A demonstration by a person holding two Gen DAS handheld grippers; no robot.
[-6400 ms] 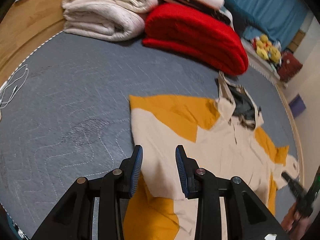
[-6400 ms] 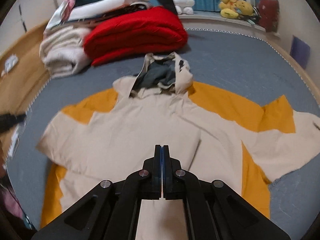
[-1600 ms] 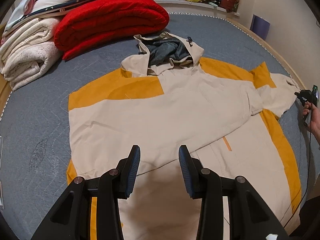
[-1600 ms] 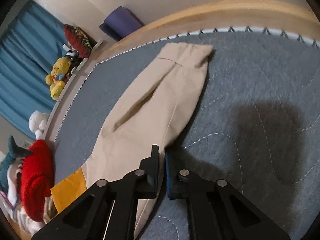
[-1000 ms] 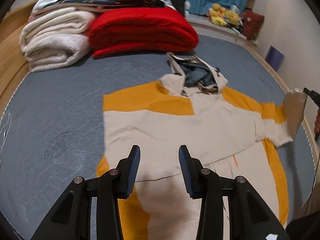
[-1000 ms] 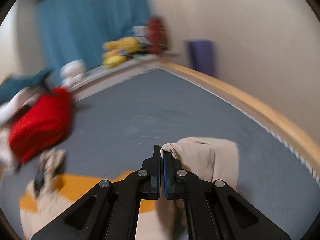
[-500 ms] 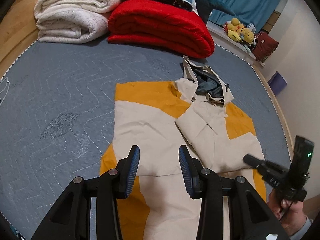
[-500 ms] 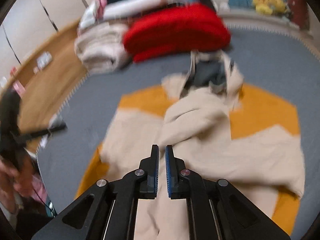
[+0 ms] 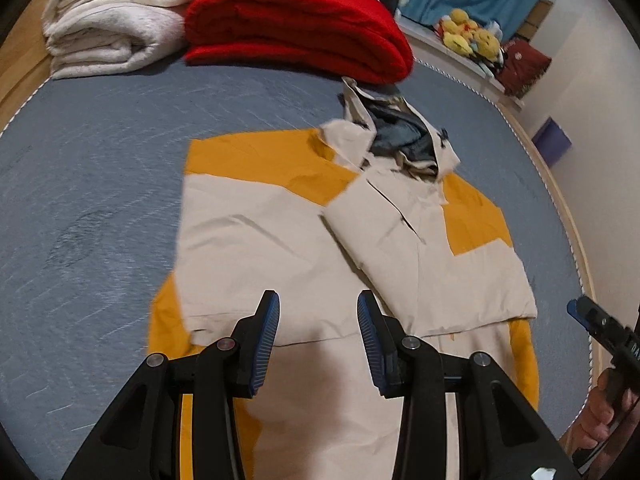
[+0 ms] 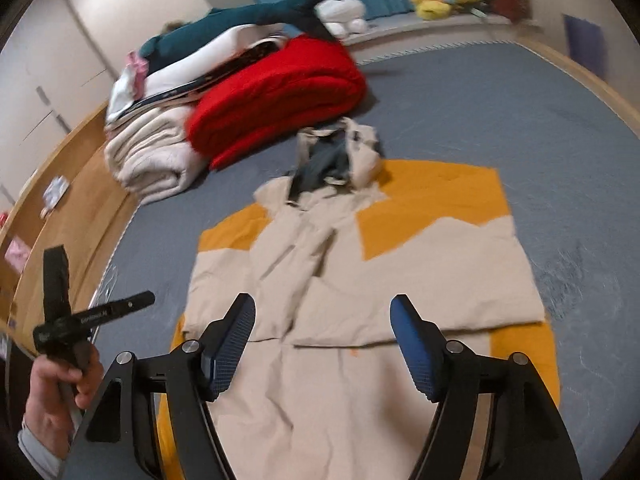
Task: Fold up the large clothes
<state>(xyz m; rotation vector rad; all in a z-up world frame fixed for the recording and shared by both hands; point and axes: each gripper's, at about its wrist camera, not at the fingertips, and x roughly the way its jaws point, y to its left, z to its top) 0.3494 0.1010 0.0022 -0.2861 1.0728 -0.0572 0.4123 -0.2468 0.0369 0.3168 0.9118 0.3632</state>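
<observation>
jacket (image 9: 304,240) lies flat mid-bed (image 9: 100,140), hood (image 9: 400,140) toward the red blanket (image 9: 296,24), both sleeves crossed over the chest so the body reads as a rectangle. we hold the left gripper (image 9: 317,338) and right gripper (image 10: 322,344) over the hem end, jaws spread, gripping nothing. likely staged there to pinch the hem corners for the lengthwise fold. white blankets (image 10: 152,156) sit well apart.
</observation>
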